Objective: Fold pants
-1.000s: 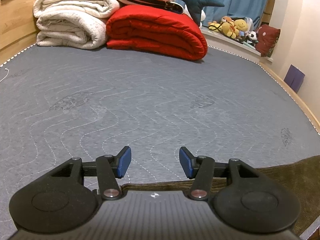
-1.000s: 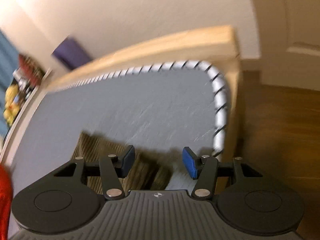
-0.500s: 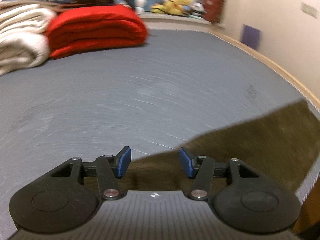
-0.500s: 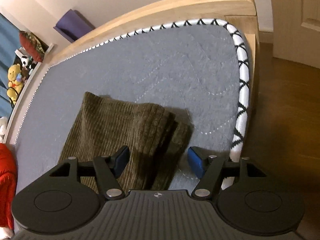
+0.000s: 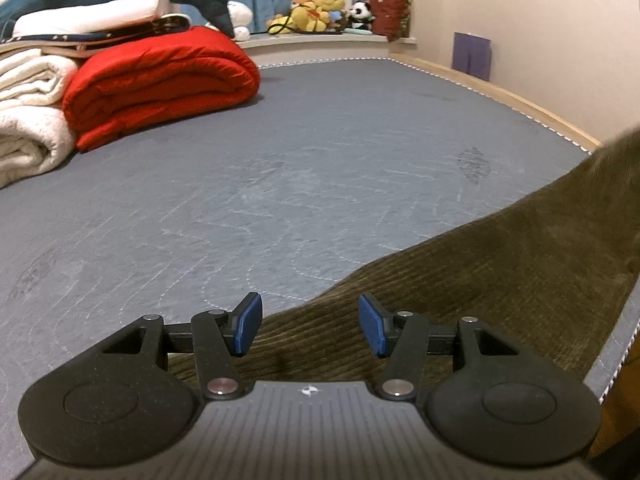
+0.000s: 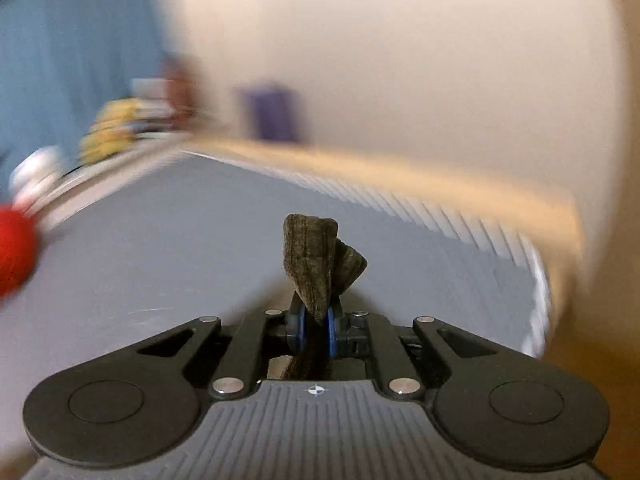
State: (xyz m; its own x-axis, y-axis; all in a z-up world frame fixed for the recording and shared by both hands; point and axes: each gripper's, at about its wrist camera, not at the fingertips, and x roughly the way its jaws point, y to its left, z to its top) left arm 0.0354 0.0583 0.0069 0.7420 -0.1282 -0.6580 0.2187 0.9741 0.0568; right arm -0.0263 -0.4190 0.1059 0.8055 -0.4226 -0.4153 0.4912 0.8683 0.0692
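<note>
Grey quilted mattress (image 5: 320,184) fills both views. Right gripper (image 6: 316,330) is closing, its pads already pinching a bunched end of the pants (image 6: 316,256), which sticks up beyond the jaws. Left gripper (image 5: 310,330) hangs unclenched over the pants (image 5: 500,264), nothing between its pads; the cloth lies along the mattress's near right edge. Folded red quilt (image 5: 160,84) and white blankets (image 5: 28,116) sit at the far left corner.
</note>
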